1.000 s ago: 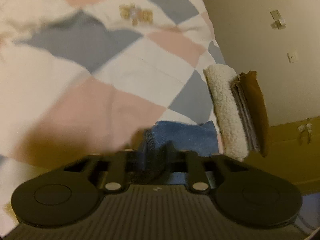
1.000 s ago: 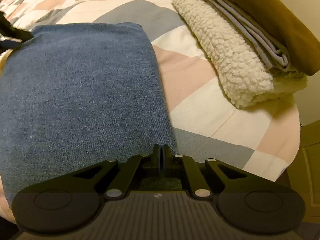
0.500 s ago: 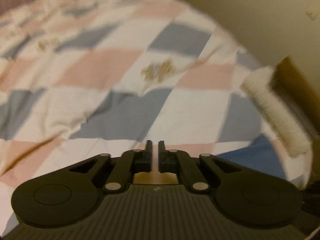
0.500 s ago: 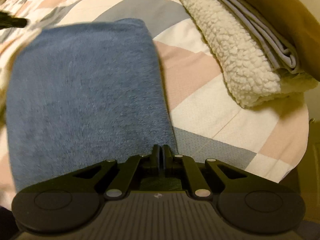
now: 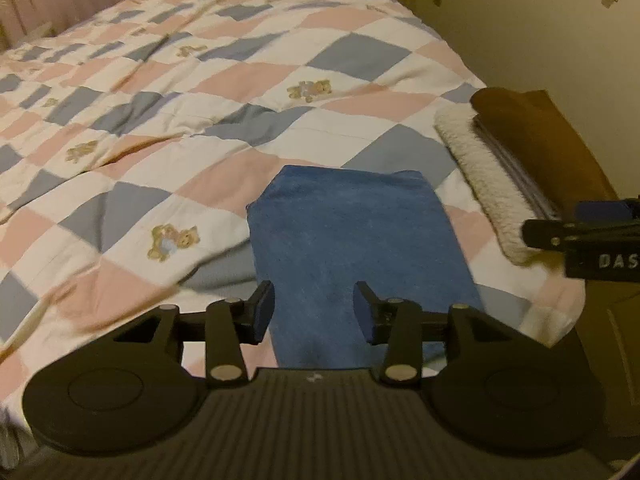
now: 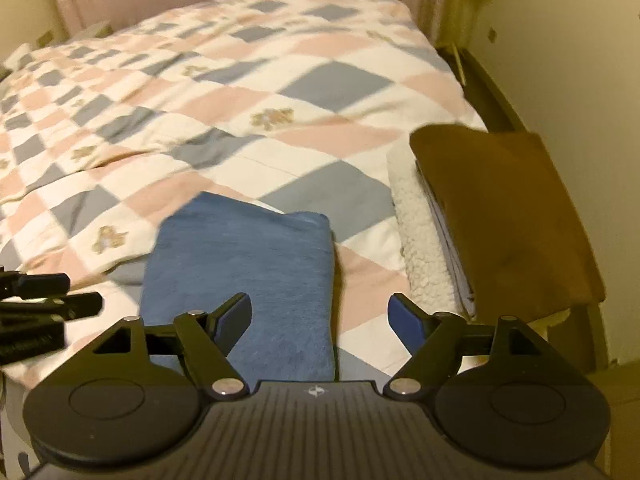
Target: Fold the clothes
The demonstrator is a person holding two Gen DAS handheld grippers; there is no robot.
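A folded blue garment [image 5: 356,240] [image 6: 244,272] lies flat on the checked quilt near the bed's front edge. My left gripper [image 5: 315,312] hovers open above its near end, nothing between the fingers. My right gripper [image 6: 320,320] is open too, raised over the garment's right edge and the quilt beside it. Each gripper shows at the side of the other's view: the right one [image 5: 584,236] at the right, the left one [image 6: 36,312] at the left.
A stack of folded clothes sits at the bed's right corner: a cream fleece [image 5: 480,176] [image 6: 420,256], grey layers and a brown piece [image 5: 544,144] [image 6: 504,208] on top. The quilt [image 5: 200,92] stretches back to curtains. A wall runs along the right.
Both grippers let go of the blue garment, opened and pulled back and up. The left view swung from the quilt round to face the folded garment.
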